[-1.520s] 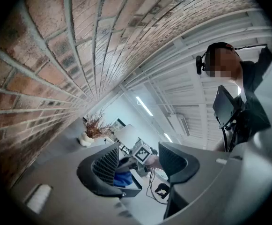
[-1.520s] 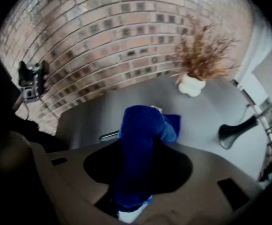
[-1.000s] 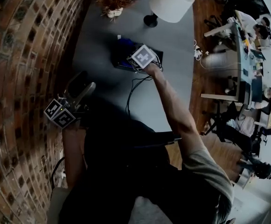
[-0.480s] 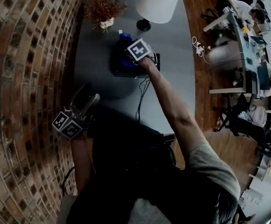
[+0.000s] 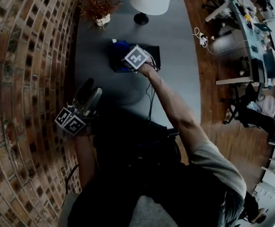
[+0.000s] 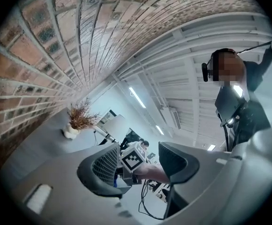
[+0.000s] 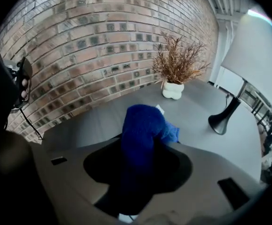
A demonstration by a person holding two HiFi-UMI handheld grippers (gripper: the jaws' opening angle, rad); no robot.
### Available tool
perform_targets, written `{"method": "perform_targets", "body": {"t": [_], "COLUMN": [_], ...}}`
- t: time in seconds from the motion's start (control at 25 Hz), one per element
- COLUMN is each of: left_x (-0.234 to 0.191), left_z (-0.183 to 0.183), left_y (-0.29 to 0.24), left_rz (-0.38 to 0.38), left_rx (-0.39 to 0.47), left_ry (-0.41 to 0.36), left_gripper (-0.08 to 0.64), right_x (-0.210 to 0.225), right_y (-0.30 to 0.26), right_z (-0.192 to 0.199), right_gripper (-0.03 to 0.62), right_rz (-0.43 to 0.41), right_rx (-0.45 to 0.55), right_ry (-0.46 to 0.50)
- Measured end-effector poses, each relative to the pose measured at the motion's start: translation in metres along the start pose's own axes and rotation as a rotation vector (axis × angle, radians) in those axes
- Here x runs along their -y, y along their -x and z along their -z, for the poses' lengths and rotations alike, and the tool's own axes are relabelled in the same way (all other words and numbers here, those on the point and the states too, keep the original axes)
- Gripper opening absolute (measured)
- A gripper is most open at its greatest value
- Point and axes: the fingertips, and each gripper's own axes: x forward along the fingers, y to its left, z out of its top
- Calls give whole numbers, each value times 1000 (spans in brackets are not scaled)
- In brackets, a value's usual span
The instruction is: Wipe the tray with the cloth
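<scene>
A dark tray lies on the grey table near the plant. My right gripper reaches over it at arm's length, its marker cube on top. In the right gripper view that gripper is shut on a blue cloth, which bulges out ahead of the jaws. The cloth's blue edge shows at the tray's far left. My left gripper hovers by the brick wall, away from the tray. Its jaws stand open with nothing between them, and the right gripper's cube shows through the gap.
A brick wall runs along the table's left side. A potted dry plant and a white lamp stand at the far end. A cable trails from the right gripper across the table. The table's right edge borders a wooden floor.
The right gripper with the cloth slid toward the tray's far edge, then came back over its middle. The left gripper stayed open by the wall and drifted only slightly.
</scene>
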Motion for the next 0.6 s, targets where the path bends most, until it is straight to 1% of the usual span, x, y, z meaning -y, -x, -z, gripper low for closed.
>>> {"method": "perform_targets", "body": {"t": [0.16, 0.28, 0.4, 0.6], "left_x": [10, 17, 18, 15], "left_z": [7, 7, 8, 12], "left_y": [-7, -12, -14, -15], "left_rz": [21, 35, 40, 40], "left_rx": [-19, -29, -33, -35], "left_ry": [6, 3, 2, 15], "left_gripper": [255, 255, 255, 255], "right_x": [-15, -20, -23, -35], "right_y": [5, 7, 10, 10], "right_z": [11, 16, 17, 23], "right_gripper": [181, 181, 181, 182], "right_rz": [-16, -6, 7, -13], "right_rx": [-13, -17, -11, -11], "right_ry": [8, 31, 54, 70]}}
